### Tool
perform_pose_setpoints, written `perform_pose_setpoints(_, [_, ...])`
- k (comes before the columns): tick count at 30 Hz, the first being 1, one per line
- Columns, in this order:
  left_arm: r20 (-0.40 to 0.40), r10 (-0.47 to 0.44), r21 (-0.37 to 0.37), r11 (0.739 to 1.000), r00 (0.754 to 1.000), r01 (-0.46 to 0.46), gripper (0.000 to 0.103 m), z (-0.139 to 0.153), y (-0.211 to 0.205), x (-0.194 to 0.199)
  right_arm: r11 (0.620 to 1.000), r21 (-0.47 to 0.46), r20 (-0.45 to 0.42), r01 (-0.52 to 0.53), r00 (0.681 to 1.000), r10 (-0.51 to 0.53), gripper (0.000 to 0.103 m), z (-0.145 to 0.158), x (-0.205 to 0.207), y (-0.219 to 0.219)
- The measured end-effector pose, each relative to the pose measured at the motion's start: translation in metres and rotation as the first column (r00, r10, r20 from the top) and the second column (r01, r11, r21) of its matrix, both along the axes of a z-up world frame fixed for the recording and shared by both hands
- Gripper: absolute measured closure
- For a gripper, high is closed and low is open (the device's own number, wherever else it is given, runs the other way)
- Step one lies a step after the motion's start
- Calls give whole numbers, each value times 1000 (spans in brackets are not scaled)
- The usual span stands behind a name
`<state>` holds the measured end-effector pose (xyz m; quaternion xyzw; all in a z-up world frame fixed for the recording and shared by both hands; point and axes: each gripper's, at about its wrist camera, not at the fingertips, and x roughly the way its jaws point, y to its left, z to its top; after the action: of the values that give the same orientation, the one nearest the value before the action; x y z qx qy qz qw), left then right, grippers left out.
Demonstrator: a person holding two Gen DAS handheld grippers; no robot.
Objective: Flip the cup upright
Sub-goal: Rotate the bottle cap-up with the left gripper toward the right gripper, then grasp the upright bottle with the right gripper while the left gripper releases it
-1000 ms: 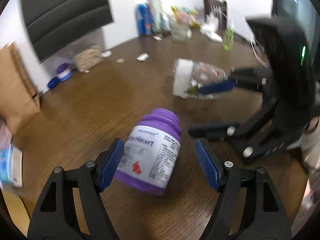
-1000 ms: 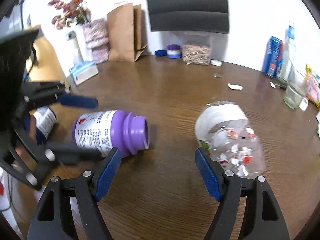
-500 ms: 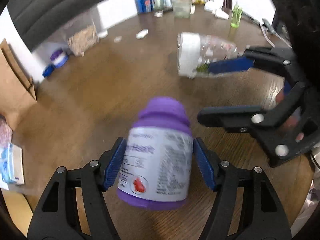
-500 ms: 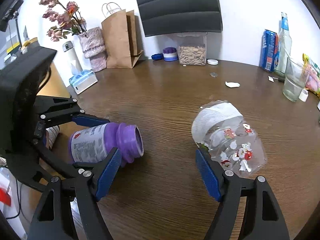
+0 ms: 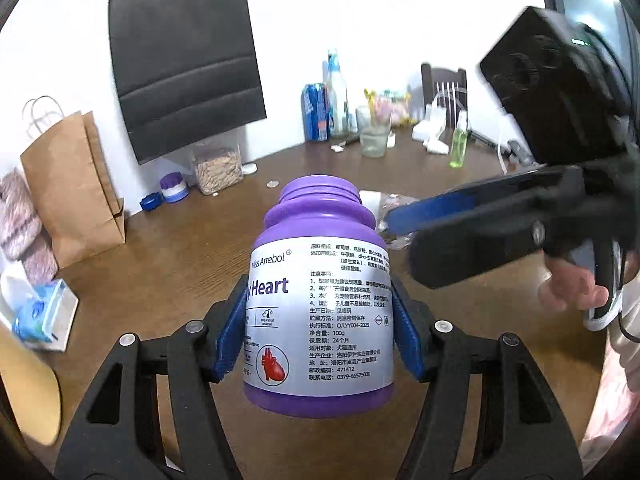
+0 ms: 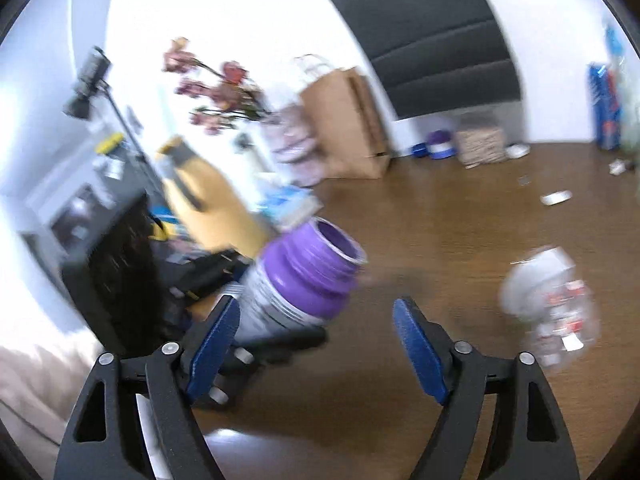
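Observation:
My left gripper (image 5: pixel 318 332) is shut on a purple bottle (image 5: pixel 320 304) with a white label and holds it nearly upright above the wooden table (image 5: pixel 160 264), open mouth up. In the right wrist view the purple bottle (image 6: pixel 304 280) shows tilted, gripped from the left. My right gripper (image 6: pixel 316 340) is open and empty. A clear printed cup (image 6: pixel 552 304) lies on its side on the table, to the right of the right gripper. In the left wrist view the cup (image 5: pixel 390 208) is mostly hidden behind the bottle and the right gripper (image 5: pixel 480 216).
A brown paper bag (image 5: pixel 72 196), a tissue pack (image 5: pixel 44 316), a jar of seeds (image 5: pixel 218 168), a blue can (image 5: pixel 316 112), a drinking glass (image 5: pixel 374 136) and a green bottle (image 5: pixel 458 146) stand around the table's far edge. A black chair back (image 5: pixel 184 56) is behind.
My left gripper closed on the purple bottle, lifted it off the table and turned it from lying to nearly upright. My right gripper swung left, away from the cup, still open.

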<state>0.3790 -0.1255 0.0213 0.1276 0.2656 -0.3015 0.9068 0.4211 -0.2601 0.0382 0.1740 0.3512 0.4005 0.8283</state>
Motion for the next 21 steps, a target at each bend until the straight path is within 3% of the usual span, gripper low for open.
perform_pose_setpoints(7, [114,-62,26,998,992,59,43,5,6,-31,993,111,-96,-42,994,53,19,-14,6,18])
perform_pose_setpoints(9, [129,-68,29,997,989,64,43,5,7,-37,986,153,-109,-73,990,90,24,-15,6,22])
perform_pose_setpoints(10, [137,-70,29,997,988,66,43,6,7,-39,986,152,-108,-75,990,92,32,-15,5,22])
perform_pose_setpoints(13, [140,-71,23,997,988,69,43,6,10,-41,988,136,-89,-72,992,85,33,-11,0,25])
perform_pose_setpoints(16, [68,-39,26,999,997,37,41,2,10,-33,997,62,-55,-35,998,38,33,-6,-5,30])
perform_pose_setpoints(18, [15,-4,24,1000,1000,4,36,-3,16,-30,998,-51,7,34,999,-34,33,1,-9,34])
perform_pose_setpoints(19, [-6,23,33,999,1000,-23,28,-5,18,-28,981,-163,77,107,992,-95,33,7,-12,40])
perform_pose_setpoints(21, [-56,107,35,994,993,-105,23,-8,29,-24,906,-350,225,238,960,-165,33,11,-15,58])
